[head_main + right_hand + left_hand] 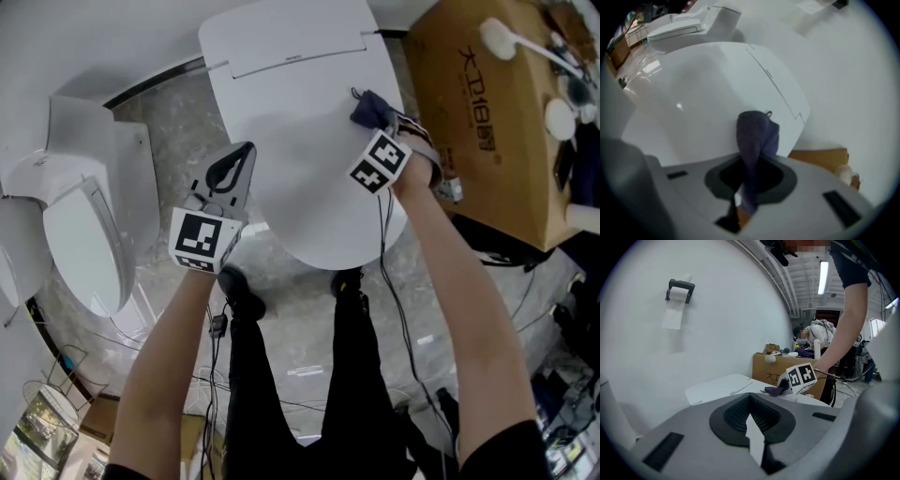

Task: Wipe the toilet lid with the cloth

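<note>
Firmly, cloth (757, 133) clamped in right gripper (747, 180), on toilet lid (291, 131), left gripper (247, 148) closed.

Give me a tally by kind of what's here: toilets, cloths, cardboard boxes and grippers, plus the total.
Toilets: 2, the closed-lid toilet and the second toilet at left.
Cloths: 1, the dark cloth.
Cardboard boxes: 1, the cardboard box.
Grippers: 2, left gripper and right gripper.
Total: 6.

On right half of lid (291, 169), cloth (368, 108) in right gripper (377, 122); at its left edge, left gripper (242, 156); box (487, 141) right, second toilet (80, 220) left.
</note>
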The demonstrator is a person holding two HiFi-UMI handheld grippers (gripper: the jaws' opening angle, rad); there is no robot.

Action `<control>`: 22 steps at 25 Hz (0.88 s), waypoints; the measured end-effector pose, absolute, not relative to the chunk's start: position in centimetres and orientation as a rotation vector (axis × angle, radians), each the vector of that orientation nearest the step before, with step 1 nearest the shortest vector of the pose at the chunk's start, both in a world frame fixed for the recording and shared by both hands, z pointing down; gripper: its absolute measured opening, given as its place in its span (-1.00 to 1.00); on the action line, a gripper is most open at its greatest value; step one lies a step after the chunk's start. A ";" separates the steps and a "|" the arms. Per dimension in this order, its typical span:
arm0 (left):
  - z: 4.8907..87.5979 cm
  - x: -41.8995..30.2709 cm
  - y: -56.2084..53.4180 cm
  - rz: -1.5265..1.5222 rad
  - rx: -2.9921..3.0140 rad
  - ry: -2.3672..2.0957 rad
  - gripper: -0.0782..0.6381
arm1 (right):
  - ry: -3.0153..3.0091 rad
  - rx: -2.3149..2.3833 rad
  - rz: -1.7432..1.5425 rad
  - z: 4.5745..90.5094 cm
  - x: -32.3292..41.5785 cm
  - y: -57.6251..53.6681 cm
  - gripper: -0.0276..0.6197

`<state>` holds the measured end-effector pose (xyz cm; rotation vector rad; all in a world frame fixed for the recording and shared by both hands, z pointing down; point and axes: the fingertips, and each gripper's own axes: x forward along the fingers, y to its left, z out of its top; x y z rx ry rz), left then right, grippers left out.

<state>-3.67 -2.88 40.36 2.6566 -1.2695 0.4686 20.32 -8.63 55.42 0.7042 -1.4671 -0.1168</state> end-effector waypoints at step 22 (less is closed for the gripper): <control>40.2 -5.1 -2.0 0.461 2.657 -1.272 -0.73 | -1.522 0.647 -0.161 55.3 13.6 -7.5 -0.71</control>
